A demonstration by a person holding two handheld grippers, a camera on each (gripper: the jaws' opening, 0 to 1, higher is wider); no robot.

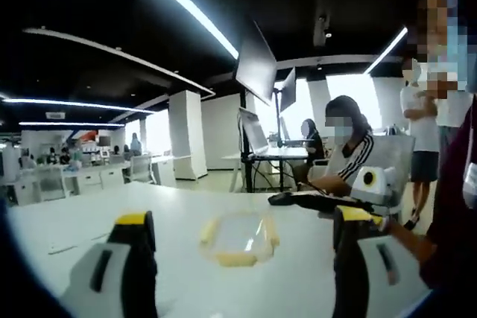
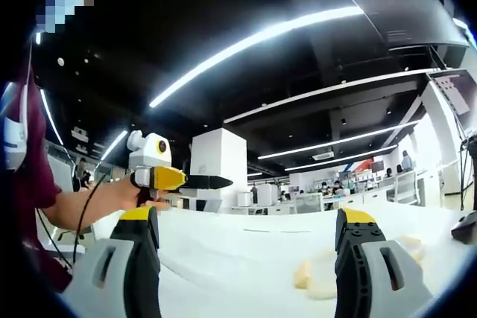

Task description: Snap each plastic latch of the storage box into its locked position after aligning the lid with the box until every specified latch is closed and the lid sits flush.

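Left gripper view: your left gripper [image 1: 242, 258] hangs above the white table [image 1: 89, 214] with its jaws spread wide and nothing between them. The storage box [image 1: 238, 240], clear with yellow latches, lies on the table just ahead, framed between the jaws but apart from them. The right gripper [image 1: 320, 200] enters from the right, held low over the table beyond the box; its jaw state is hard to read from here. People sit and stand in the office behind.

Right gripper view: your right gripper's jaws stand wide and hold nothing. The storage box shows blurred at the lower right, partly hidden by the right-hand jaw. Your left gripper, held in a hand [image 2: 130, 191], comes in from the left.

Judgement: you are at the approach step; no latch is touched, and whether the lid sits aligned cannot be told through the blur. Next, bring both grippers down to the box, square the lid on it, then press a yellow latch home.
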